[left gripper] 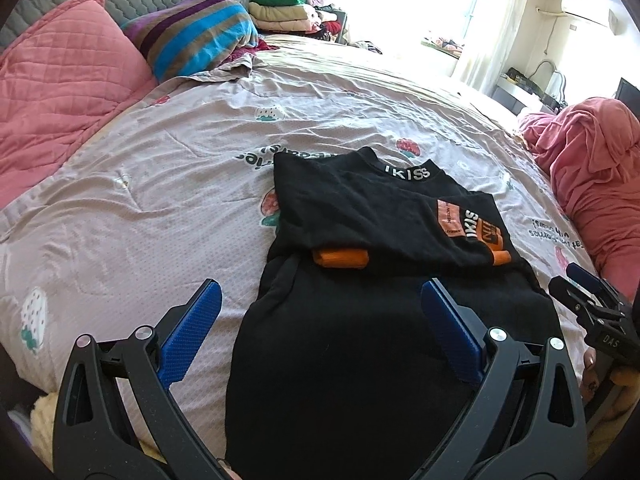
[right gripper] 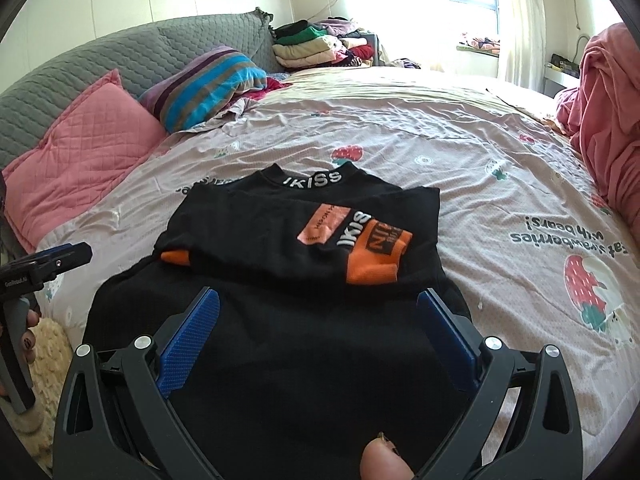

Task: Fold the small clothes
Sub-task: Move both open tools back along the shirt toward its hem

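A small black top (left gripper: 372,216) with orange cuffs and an "IKISS" collar lies flat on the bed, both sleeves folded across its chest, hem toward me. It also shows in the right wrist view (right gripper: 288,248). My left gripper (left gripper: 320,292) is open and empty, hovering over the hem's left part. My right gripper (right gripper: 318,300) is open and empty over the hem's middle; it also appears at the right edge of the left wrist view (left gripper: 580,292). The left gripper shows at the left edge of the right wrist view (right gripper: 52,258).
The bed (left gripper: 160,184) has a pink strawberry-print cover. Pink quilted pillow (left gripper: 60,80) and striped pillow (left gripper: 196,28) lie at the head. A crumpled pink blanket (left gripper: 592,168) lies on the right. Folded clothes (left gripper: 284,8) are stacked beyond the bed.
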A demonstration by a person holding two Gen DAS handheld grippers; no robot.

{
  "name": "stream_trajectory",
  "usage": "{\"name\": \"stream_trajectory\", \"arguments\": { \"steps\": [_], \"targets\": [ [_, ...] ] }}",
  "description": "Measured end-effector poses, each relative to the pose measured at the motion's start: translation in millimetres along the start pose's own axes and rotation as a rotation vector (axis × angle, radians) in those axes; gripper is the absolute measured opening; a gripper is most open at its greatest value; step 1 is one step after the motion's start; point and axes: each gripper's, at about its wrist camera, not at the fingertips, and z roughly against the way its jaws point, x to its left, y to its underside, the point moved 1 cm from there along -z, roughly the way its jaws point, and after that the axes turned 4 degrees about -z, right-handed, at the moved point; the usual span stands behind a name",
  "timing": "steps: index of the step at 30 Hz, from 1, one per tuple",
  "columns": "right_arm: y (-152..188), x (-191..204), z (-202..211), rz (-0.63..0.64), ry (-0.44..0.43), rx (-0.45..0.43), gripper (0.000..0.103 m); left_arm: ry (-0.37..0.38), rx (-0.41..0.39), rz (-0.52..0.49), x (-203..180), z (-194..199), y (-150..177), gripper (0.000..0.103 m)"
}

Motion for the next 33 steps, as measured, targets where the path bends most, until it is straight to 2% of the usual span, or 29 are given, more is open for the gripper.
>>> {"name": "stream_trajectory", "arguments": {
  "steps": [22, 33],
  "targets": [
    [33.4, 10.9, 11.4, 0.031, 0.019, 0.076, 0.098, -0.019, 0.065, -0.026, 6.2, 5.5, 48.3, 0.093],
    [51.5, 6.9, 11.6, 0.041, 0.028, 0.129, 0.098, -0.005, 0.128, 0.020, 24.0, 7.1, 77.3, 0.093]
  ]
}}
